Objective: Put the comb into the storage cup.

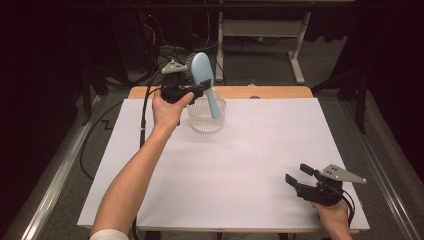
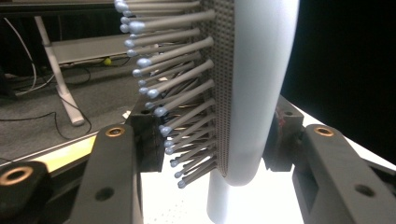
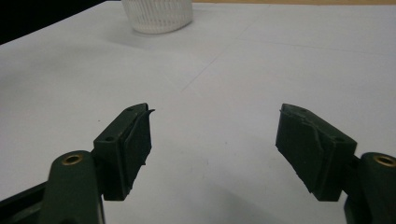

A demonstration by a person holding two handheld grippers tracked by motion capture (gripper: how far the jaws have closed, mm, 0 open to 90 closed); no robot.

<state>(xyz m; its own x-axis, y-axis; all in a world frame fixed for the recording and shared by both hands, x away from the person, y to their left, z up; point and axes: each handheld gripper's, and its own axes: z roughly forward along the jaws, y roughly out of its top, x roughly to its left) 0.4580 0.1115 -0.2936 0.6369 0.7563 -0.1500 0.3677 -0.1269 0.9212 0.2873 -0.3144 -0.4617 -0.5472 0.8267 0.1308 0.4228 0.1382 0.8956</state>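
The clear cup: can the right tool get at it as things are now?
Probably yes. The right tool is open and holds nothing, and bare white table lies between it and the clear cup. But the hairbrush handle stands inside the cup.

Pale blue hairbrush (image 1: 204,75) with grey bristles, clear ribbed cup (image 1: 206,116), white table (image 1: 225,170).

Cut-off and hidden parts

The hairbrush (image 2: 252,93) runs off the top edge of the left gripper view, its handle off the bottom; the clear cup (image 3: 157,16) is cropped at the right gripper view's top.
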